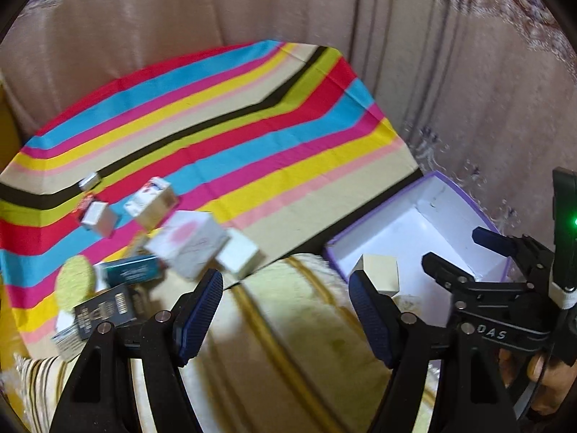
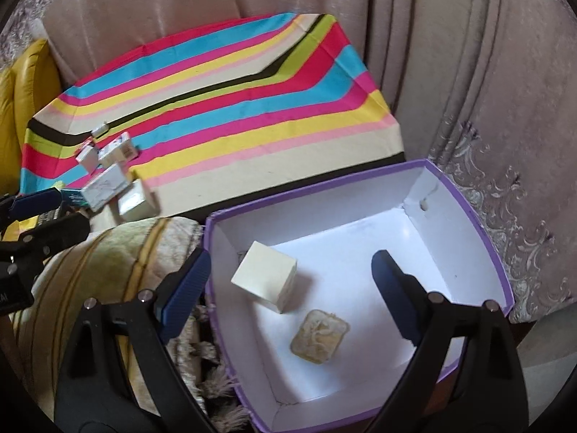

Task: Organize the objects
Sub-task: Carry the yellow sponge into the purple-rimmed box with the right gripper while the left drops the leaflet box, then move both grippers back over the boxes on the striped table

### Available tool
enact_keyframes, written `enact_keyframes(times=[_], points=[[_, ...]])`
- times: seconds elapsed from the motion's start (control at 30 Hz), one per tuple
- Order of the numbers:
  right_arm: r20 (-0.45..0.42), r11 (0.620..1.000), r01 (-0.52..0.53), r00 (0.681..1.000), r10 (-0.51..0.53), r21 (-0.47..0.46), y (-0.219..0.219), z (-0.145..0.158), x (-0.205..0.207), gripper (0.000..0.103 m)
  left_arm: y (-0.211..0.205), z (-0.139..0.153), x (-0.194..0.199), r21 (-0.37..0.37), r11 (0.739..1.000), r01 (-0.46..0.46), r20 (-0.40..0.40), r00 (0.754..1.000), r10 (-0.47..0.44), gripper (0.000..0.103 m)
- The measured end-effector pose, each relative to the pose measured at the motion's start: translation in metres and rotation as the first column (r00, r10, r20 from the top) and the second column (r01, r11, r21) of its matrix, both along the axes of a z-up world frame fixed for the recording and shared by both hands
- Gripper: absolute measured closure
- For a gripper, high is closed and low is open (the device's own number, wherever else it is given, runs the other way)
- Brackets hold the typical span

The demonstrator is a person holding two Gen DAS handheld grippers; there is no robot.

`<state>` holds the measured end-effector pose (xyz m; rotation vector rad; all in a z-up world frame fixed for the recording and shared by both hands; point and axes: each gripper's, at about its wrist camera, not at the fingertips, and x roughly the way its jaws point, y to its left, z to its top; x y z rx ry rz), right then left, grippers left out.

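A purple-rimmed white box stands on the right; it also shows in the left wrist view. Inside lie a cream cube box and a small clear yellowish packet. My right gripper is open and empty, straddling the box's left wall above the cube. My left gripper is open and empty over a cream and gold blanket. Several small boxes lie in a cluster on the striped cloth to the left, among them a dark teal one.
Beige curtains hang behind the cloth and box. A yellow cushion sits at the far left. The blanket lies between the box cluster and the purple box. A yellow-green round thing lies by the cluster.
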<state>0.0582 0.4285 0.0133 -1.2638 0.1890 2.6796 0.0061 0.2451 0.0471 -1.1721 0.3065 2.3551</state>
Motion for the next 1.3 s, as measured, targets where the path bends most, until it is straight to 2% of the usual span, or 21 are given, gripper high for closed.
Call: enact_keyframes(times=[0.13,0.4,0.6,0.77,0.9,1.07,1.2,1.3], points=[[-0.013,0.998,-0.041,0.999,0.041,-0.041,-0.009,0.004,-0.003,0.011,-0.019,0.003,0.000,0.004,0.999,-0.045,-0.016,0.999,0.045,0.030],[-0.023,0.992,-0.121,0.992,0.120,-0.025,-0.038,0.016,-0.011,0.011,-0.052,0.006,0.000,0.013,0.993,-0.113,-0.026,0.993,0.114,0.030],[-0.017,0.981,-0.192,0.981,0.191,-0.032,-0.065,0.019,-0.017,0.011,-0.080,0.004,-0.006,0.046,0.984,-0.171,0.012,0.985,0.170,0.029],[0.001,0.967,-0.246,0.969,0.247,-0.059,-0.087,0.016,-0.022,0.011,-0.123,0.001,-0.015,0.090,0.963,-0.254,0.060,0.967,0.249,0.029],[0.013,0.958,-0.281,0.959,0.282,-0.066,-0.101,0.014,-0.026,0.011,-0.169,-0.006,-0.020,0.106,0.931,-0.350,0.104,0.935,0.339,0.029],[0.041,0.944,-0.323,0.945,0.326,-0.060,-0.121,0.010,-0.032,0.011,-0.217,-0.020,-0.024,0.113,0.912,-0.393,0.172,0.912,0.372,0.029],[0.058,0.931,-0.358,0.930,0.362,-0.066,-0.133,0.007,-0.038,0.011,-0.252,-0.025,-0.026,0.135,0.891,-0.434,0.197,0.893,0.406,0.029],[0.072,0.924,-0.375,0.922,0.380,-0.070,-0.139,0.006,-0.046,0.011,-0.265,-0.026,-0.029,0.140,0.884,-0.447,0.202,0.886,0.416,0.029]])
